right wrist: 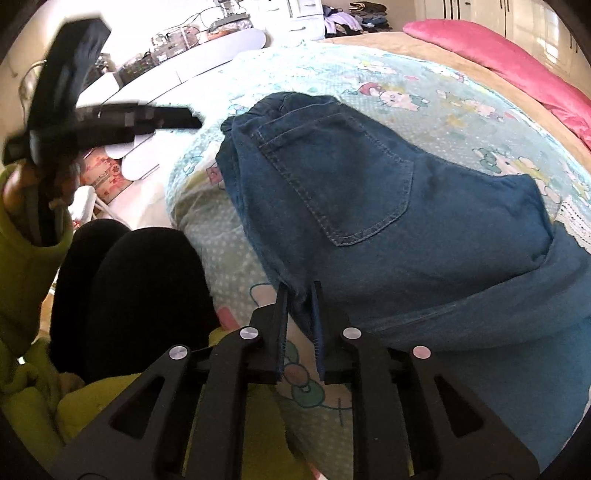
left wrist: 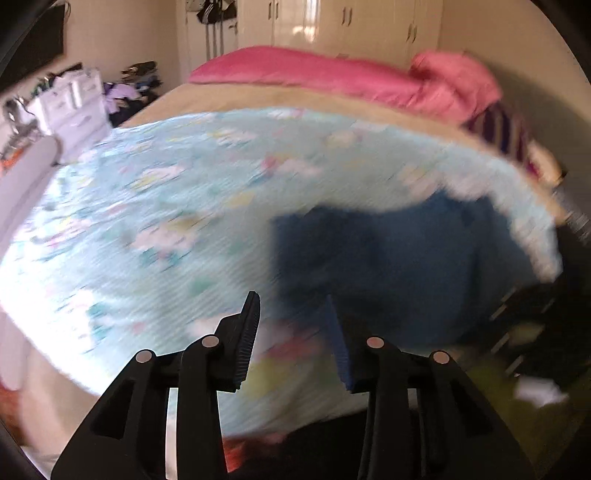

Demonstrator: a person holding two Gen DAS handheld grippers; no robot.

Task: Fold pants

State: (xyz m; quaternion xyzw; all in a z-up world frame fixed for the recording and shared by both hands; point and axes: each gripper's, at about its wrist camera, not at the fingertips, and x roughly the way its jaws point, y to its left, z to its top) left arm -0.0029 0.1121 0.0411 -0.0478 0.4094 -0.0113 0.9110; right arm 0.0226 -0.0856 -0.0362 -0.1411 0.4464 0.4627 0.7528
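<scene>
Blue denim pants (right wrist: 369,221) lie folded on the light blue cartoon bedspread (right wrist: 424,92), back pocket up. My right gripper (right wrist: 300,291) is shut on the near corner of the pants at the bed's front edge. My left gripper (left wrist: 291,306) is open and empty, above the bedspread (left wrist: 147,221), left of the pants (left wrist: 388,258); that view is blurred by motion. The left gripper also shows in the right wrist view (right wrist: 66,110), raised at the far left, blurred.
Pink pillows (left wrist: 332,74) lie at the head of the bed. White cupboards (left wrist: 332,22) stand behind. A white dresser (left wrist: 74,107) and a cluttered desk (right wrist: 192,40) are to the left. The person's black-clad knees (right wrist: 129,288) are at the bed's front edge.
</scene>
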